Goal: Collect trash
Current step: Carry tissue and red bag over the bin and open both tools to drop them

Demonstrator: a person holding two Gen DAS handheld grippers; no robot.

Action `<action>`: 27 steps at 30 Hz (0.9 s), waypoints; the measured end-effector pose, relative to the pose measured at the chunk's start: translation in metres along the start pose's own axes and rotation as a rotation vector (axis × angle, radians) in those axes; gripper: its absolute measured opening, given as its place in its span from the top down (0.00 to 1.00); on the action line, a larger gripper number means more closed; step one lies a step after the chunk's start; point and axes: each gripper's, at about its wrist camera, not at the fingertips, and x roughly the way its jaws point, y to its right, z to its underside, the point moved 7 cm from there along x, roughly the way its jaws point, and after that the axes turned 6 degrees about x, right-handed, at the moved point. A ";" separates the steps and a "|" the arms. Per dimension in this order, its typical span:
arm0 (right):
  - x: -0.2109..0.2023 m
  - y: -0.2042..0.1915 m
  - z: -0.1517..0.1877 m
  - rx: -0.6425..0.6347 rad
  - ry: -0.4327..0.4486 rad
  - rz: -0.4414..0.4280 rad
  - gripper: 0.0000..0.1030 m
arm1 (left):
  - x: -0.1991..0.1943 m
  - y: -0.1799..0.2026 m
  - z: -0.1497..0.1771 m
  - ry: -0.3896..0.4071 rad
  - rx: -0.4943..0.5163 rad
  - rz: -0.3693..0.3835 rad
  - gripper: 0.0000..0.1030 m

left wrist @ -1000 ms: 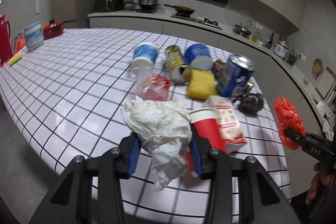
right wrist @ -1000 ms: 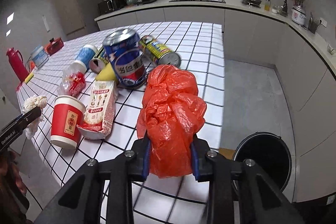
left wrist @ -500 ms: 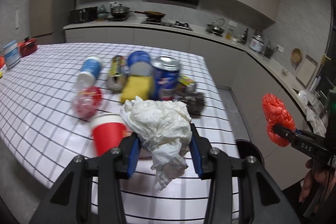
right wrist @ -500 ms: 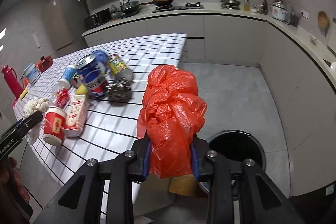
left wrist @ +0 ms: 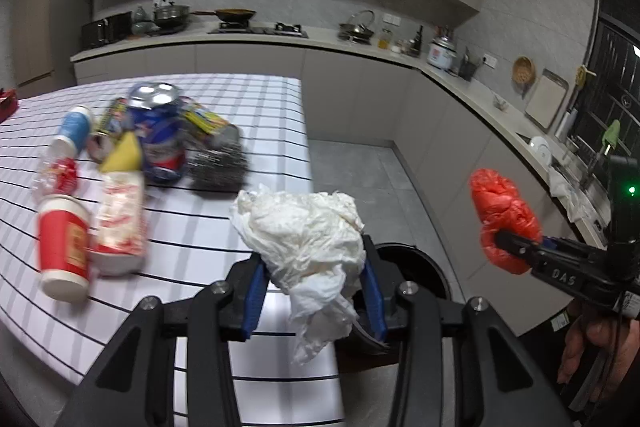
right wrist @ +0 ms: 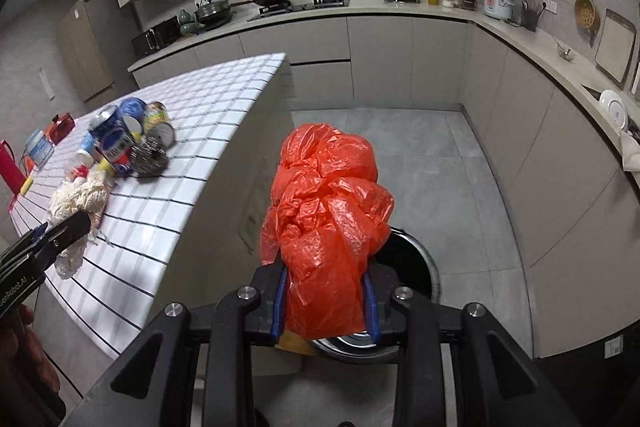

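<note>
My left gripper (left wrist: 314, 291) is shut on a crumpled white paper wad (left wrist: 304, 231), held over the table's right end. That wad (right wrist: 78, 197) shows at the left of the right wrist view. My right gripper (right wrist: 326, 301) is shut on a bunched red plastic bag (right wrist: 326, 219), held off the table above the floor. The same bag (left wrist: 502, 215) appears at the right of the left wrist view. A round black trash bin (right wrist: 412, 267) stands on the floor just behind the bag; its rim (left wrist: 416, 267) peeks out behind the wad.
On the white gridded table (left wrist: 224, 227) lie a red paper cup (left wrist: 64, 243), a snack packet (left wrist: 120, 215), a blue can (left wrist: 160, 139), a steel scourer (left wrist: 218, 163), a yellow sponge (left wrist: 122, 157) and bottles. Kitchen counters (right wrist: 540, 75) line the back and right. A hand (left wrist: 592, 347) holds the right gripper.
Both grippers have swung right, off the clutter toward the table's end and the floor. The trash bin has come into view beneath them. Both grips are unchanged.
</note>
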 end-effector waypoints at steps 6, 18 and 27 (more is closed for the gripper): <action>0.022 0.035 0.015 -0.066 -0.035 -0.024 0.68 | 0.030 0.056 0.009 -0.047 0.017 0.044 0.58; 0.092 0.078 0.048 -0.157 -0.138 -0.064 0.68 | 0.096 0.118 0.033 -0.153 0.010 0.096 0.58; 0.143 0.087 0.064 -0.218 -0.219 -0.109 0.68 | 0.135 0.132 0.043 -0.209 -0.012 0.117 0.57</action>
